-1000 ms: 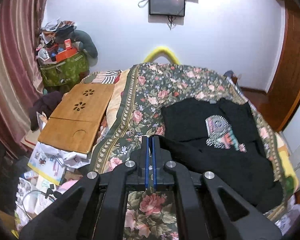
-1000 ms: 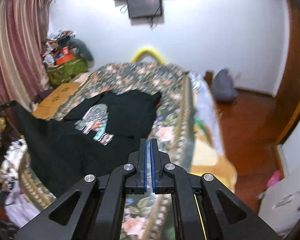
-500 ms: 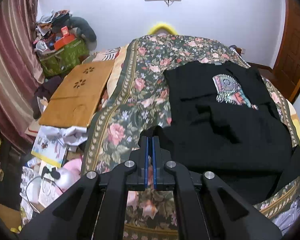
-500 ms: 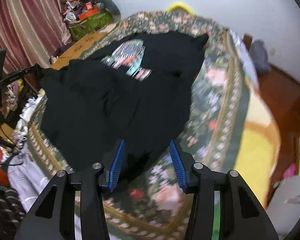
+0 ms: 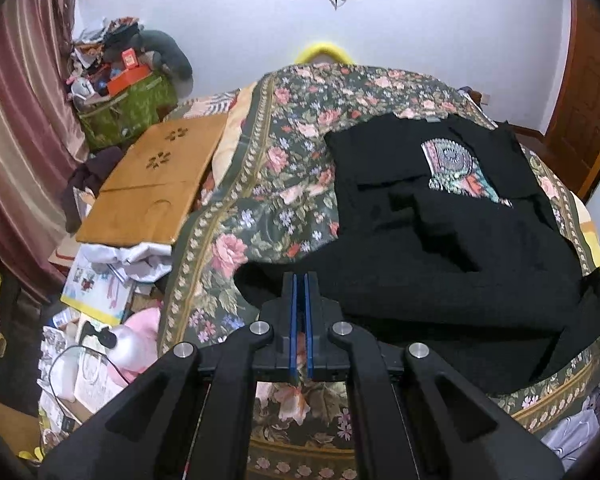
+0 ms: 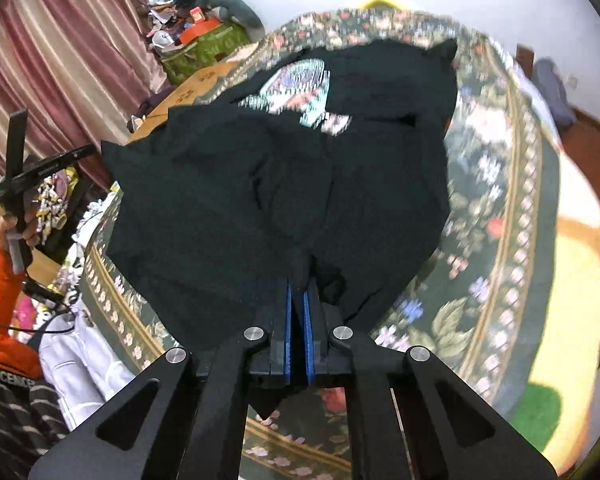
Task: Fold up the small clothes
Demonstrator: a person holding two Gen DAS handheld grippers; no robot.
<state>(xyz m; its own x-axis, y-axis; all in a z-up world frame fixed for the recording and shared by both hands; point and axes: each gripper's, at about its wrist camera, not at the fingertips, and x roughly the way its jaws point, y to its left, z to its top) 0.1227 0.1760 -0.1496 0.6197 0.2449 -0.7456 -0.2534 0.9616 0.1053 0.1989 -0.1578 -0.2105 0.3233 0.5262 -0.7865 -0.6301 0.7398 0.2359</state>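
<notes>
A black T-shirt (image 5: 440, 280) with a colourful print (image 5: 456, 168) lies spread on the floral bed cover (image 5: 300, 128), collar towards the far wall. My left gripper (image 5: 300, 280) is shut, with the shirt's near-left hem corner pinched at its tips. In the right wrist view the same T-shirt (image 6: 260, 180) fills the middle. My right gripper (image 6: 298, 280) is shut on a bunch of its near hem, with black cloth squeezed between the blue pads (image 6: 287, 320). The hem sags between the two grips near the bed's front edge.
A wooden lap desk (image 5: 156, 176) lies left of the bed, with a cluttered green bag (image 5: 128, 108) behind it. Papers, cables and a pink item (image 5: 136, 340) cover the floor at the left. A wooden door (image 5: 588, 100) stands at the right. A hand in an orange sleeve (image 6: 4, 272) holds the left gripper's handle.
Both grippers have sunk towards the bed and the shirt's lower part now rests on the cover. The right gripper's jaws stood open half a second ago and are now shut on the hem.
</notes>
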